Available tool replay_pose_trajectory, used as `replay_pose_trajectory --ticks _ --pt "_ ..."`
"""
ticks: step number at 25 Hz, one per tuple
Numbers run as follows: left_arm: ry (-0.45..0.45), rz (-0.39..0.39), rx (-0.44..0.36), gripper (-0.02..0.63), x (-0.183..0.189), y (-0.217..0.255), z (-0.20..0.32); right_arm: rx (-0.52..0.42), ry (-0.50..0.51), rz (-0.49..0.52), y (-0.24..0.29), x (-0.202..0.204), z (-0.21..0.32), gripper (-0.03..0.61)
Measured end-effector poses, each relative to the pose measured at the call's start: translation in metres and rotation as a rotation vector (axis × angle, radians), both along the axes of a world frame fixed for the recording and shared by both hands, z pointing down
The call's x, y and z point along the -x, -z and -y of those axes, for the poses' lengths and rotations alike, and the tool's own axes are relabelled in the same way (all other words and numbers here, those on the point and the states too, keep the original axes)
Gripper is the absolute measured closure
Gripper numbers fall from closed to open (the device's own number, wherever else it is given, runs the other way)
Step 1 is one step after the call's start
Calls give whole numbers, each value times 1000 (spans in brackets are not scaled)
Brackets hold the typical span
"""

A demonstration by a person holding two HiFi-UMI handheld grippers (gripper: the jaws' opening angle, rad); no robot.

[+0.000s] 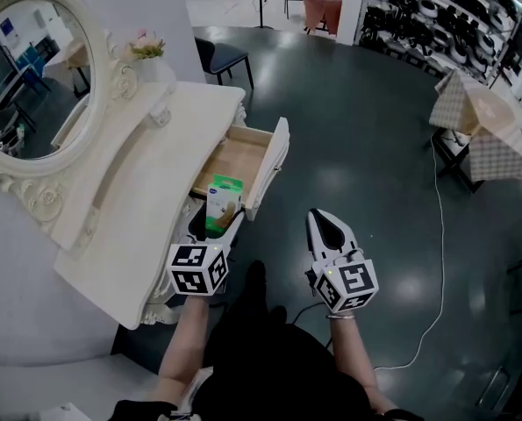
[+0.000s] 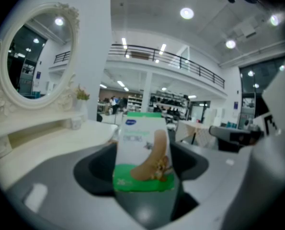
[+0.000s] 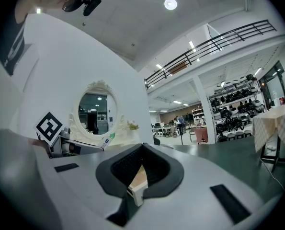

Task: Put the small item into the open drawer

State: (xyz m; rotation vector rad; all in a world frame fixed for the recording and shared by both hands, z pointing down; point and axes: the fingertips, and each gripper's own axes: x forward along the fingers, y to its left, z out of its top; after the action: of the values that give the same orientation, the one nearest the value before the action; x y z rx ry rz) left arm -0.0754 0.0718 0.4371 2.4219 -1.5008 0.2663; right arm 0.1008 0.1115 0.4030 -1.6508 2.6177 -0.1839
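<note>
A small white and green box (image 1: 224, 202) stands upright between the jaws of my left gripper (image 1: 218, 223), which is shut on it. The box hangs just in front of the near end of the open wooden drawer (image 1: 275, 160) of the white dressing table (image 1: 138, 191). In the left gripper view the box (image 2: 143, 152) fills the middle, held at its lower part. My right gripper (image 1: 329, 227) is over the dark floor, right of the drawer, jaws shut with nothing held. In the right gripper view a corner of the drawer (image 3: 138, 182) shows behind the closed jaws.
An oval mirror (image 1: 32, 86) and a small vase of flowers (image 1: 146, 51) stand on the dressing table. A dark chair (image 1: 221, 60) is beyond it. A table with checked cloth (image 1: 489, 130) stands at the right, and a white cable (image 1: 436, 261) runs over the floor.
</note>
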Motion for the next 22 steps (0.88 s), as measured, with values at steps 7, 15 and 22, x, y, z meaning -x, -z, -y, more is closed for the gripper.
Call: replay_pose_trajectory --ticks 7,15,22 --pt "3 -3 -13 261 0 1 35 -4 2 -2 0 1 34 581" --pt "-15 -29 -14 261 -4 4 96 28 3 -26 -9 2 95 581" --pt "-16 -25 -24 261 0 6 160 35 7 -26 -10 10 158 581"
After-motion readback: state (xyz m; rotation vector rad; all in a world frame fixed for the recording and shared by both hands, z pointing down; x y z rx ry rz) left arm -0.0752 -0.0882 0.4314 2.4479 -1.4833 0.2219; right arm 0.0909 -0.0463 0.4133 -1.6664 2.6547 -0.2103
